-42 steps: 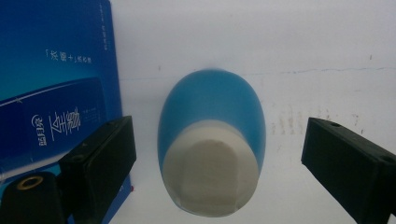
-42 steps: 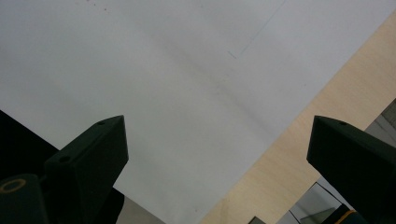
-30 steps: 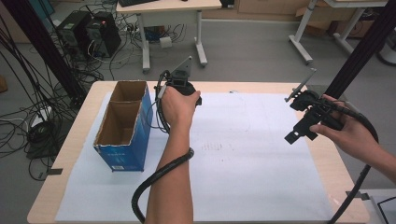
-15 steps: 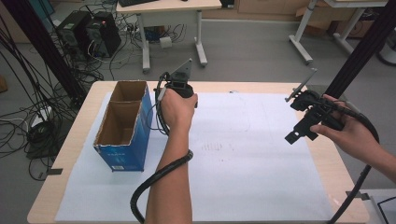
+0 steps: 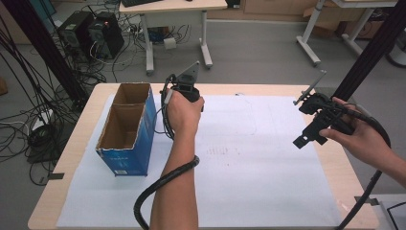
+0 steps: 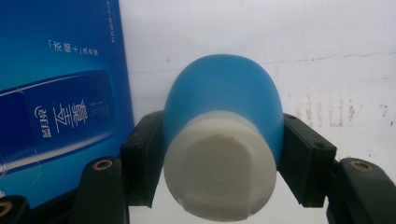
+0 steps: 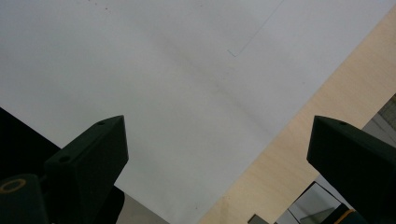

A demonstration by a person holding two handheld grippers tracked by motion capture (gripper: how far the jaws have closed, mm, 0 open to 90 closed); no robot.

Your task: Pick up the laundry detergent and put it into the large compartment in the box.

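A blue rounded bottle (image 6: 224,93) with a white cap end (image 6: 219,182) facing the camera sits between the black pads (image 6: 306,158) of my left gripper (image 6: 222,140). Both pads press on its sides, so the gripper is shut on it. In the high view the left gripper (image 5: 186,93) is held in a hand near the table's far edge, just right of an open blue carton (image 5: 128,125), and the hand hides the bottle. My right gripper (image 5: 306,122) hovers over the table's right side. Its jaws stand wide apart in the right gripper view (image 7: 218,121) with nothing between them.
A large white paper sheet (image 5: 258,158) covers most of the wooden table (image 5: 72,153). The blue carton's printed side (image 6: 60,93) stands close on the left of the held bottle. Below the right gripper lie the paper (image 7: 163,84) and the table's bare edge (image 7: 299,154). Desks and cables stand beyond.
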